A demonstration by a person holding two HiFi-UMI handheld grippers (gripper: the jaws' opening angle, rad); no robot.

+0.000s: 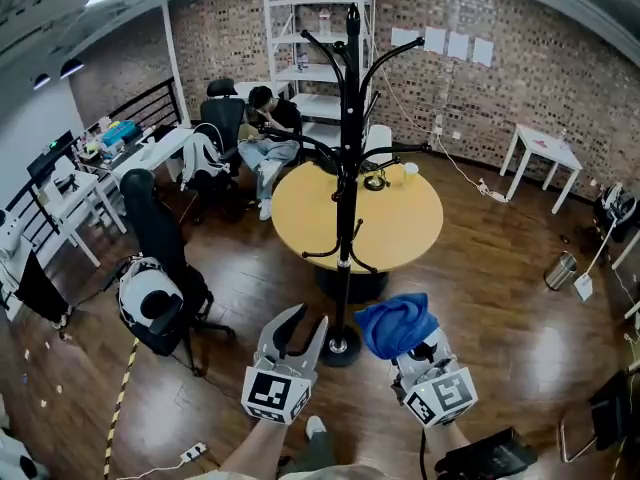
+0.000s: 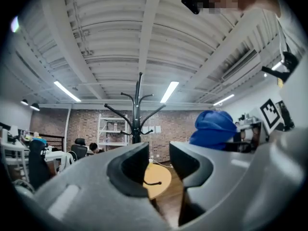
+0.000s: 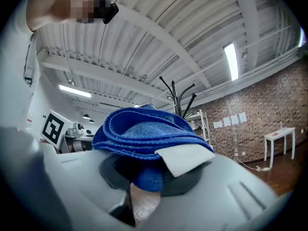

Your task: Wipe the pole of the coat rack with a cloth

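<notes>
A tall black coat rack [image 1: 346, 168] stands on the wood floor just in front of me, its round base [image 1: 338, 346] between my two grippers. My left gripper [image 1: 297, 325] is open and empty, left of the base. My right gripper [image 1: 405, 340] is shut on a folded blue cloth [image 1: 397, 322], right of the pole. In the left gripper view the rack [image 2: 138, 110] rises beyond the gap between the jaws, and the cloth [image 2: 214, 128] shows at right. The right gripper view has the cloth [image 3: 144, 136] bunched in the jaws, with the rack's hooks [image 3: 179, 96] behind it.
A round yellow table [image 1: 395, 218] stands right behind the rack. A black office chair [image 1: 165, 288] with a white helmet on it is at left. A person [image 1: 266, 140] sits at the back near white shelves [image 1: 310, 53]. A small white table [image 1: 538, 153] is at far right.
</notes>
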